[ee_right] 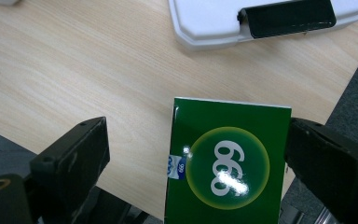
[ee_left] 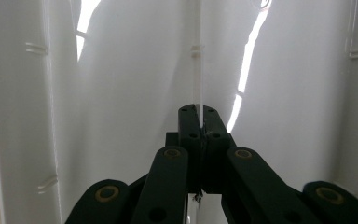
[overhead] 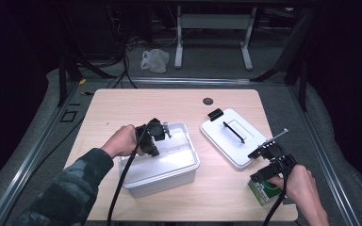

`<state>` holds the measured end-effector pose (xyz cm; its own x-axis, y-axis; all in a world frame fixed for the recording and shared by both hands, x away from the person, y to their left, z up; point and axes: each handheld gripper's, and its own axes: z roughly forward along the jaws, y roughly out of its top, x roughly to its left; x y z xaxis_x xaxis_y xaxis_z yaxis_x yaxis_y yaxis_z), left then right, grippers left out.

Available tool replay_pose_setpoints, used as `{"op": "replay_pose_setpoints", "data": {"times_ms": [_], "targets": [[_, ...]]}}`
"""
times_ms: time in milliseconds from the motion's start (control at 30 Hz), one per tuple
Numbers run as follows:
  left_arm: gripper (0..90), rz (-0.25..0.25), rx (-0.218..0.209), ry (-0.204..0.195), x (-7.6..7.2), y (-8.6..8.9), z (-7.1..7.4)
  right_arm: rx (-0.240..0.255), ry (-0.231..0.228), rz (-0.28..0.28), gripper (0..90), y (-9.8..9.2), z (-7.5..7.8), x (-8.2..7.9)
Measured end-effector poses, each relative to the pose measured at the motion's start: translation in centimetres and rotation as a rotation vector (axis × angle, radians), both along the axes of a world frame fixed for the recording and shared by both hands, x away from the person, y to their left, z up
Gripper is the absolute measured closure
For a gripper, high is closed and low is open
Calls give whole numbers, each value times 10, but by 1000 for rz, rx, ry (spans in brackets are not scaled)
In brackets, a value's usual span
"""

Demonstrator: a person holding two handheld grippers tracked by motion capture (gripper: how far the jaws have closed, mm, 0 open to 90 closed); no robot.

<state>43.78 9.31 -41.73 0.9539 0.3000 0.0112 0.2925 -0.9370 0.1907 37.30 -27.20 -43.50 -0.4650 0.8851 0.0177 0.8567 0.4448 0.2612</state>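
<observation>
Lid [overhead: 232, 135] lies off, right of centre in the high view; white box [overhead: 188, 165] stands open at centre. Left gripper [overhead: 154, 134], jaws fully closed and holding nothing, reaches inside the box. Right gripper [ee_right: 196, 154], jaws wide apart, straddles the green carton [ee_right: 228, 163] at the lower right table [overhead: 122, 103] edge; one jaw appears to touch it. Judged remaining: grasp the carton, place it in the box, refit the lid.

A lab: bare wooden table [overhead: 122, 106], floor cables [overhead: 122, 70], metal frames [overhead: 214, 21].
</observation>
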Motion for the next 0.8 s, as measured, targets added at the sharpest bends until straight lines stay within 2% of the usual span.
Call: {"op": "replay_pose_setpoints", "data": {"times_ms": [300,800], "targets": [[898,-128,-8,-13,-15,-29,-1,-3,0,1,65,0,-1,0],[898,-239,-38,-22,-32,-70,-1,-5,3,1,68,-1,-3,1]]}}
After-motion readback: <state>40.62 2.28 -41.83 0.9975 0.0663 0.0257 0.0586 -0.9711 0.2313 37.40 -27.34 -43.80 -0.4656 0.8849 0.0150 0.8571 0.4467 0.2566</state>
